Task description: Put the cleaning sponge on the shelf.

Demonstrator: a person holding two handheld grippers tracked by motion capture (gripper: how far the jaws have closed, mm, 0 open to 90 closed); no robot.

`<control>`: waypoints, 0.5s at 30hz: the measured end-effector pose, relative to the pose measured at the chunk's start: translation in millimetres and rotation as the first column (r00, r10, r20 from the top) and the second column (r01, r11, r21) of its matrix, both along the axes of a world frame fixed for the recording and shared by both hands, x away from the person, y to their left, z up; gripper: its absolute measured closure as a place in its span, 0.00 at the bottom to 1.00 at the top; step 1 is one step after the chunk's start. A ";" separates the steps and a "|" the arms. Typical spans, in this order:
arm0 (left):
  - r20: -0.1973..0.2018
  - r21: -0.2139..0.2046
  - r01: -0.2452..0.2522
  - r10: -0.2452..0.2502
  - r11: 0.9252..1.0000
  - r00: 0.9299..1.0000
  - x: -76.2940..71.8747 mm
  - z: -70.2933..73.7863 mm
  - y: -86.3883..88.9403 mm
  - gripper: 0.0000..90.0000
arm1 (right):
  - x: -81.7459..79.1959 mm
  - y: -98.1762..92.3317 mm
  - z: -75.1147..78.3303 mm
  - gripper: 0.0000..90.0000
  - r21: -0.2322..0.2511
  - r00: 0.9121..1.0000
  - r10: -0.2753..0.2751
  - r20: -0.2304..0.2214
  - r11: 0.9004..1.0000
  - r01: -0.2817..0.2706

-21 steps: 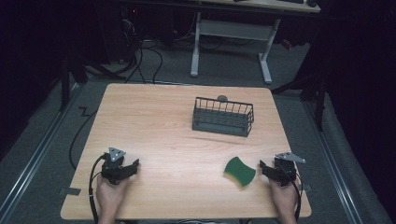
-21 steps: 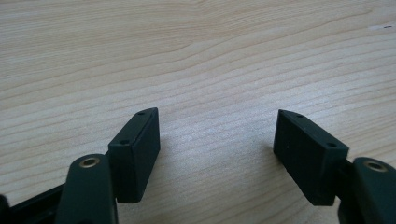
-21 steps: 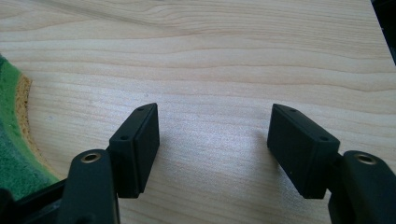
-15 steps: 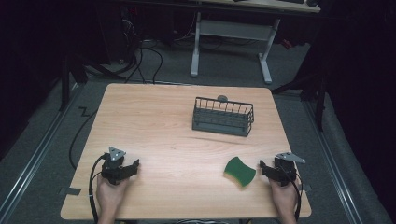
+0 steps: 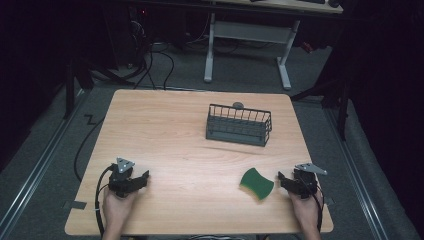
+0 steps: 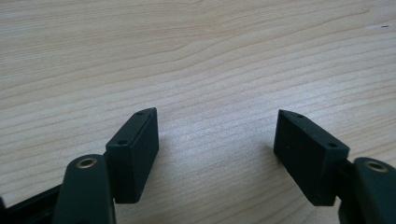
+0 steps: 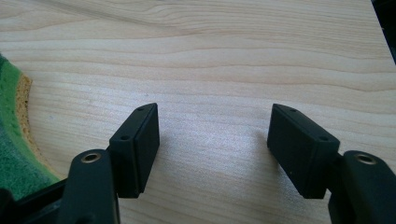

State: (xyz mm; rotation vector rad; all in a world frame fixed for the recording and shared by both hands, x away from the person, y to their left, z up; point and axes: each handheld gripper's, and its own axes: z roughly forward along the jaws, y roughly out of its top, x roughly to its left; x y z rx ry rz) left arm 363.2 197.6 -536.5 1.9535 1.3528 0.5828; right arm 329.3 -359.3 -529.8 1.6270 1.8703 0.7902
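Note:
A green sponge [image 5: 257, 183] with a yellow underside lies on the wooden table [image 5: 190, 130] near its front right. Just right of it rests my right gripper [image 5: 281, 179], open, with bare wood between its jaws; the right gripper view has the sponge [image 7: 11, 140] at its left edge, outside the gripper [image 7: 212, 123]. My left gripper [image 5: 145, 177] sits at the front left of the table, also open, and its own view shows only wood grain between the pads of the gripper [image 6: 215, 128]. A dark wire basket [image 5: 239, 125] stands toward the back right, empty as far as I can tell.
A small dark round disc [image 5: 238, 105] lies just behind the basket. Cables trail from both grippers over the table's front edge. Beyond the table stand a white desk frame [image 5: 247, 42] and floor cables [image 5: 150, 55] in a dark room.

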 end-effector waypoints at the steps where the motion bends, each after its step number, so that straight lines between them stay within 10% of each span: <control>1: 0.000 0.000 0.000 0.000 1.000 1.000 0.0 0.0 0.0 0.35 | 0.0 -0.1 0.0 0.38 0.000 1.000 0.001 0.000 1.000 -0.001; 15: 0.002 -0.006 -0.008 0.008 1.000 1.000 -2.2 0.2 -0.1 0.37 | -4.3 -3.0 0.4 0.45 0.003 1.000 0.012 0.004 1.000 -0.012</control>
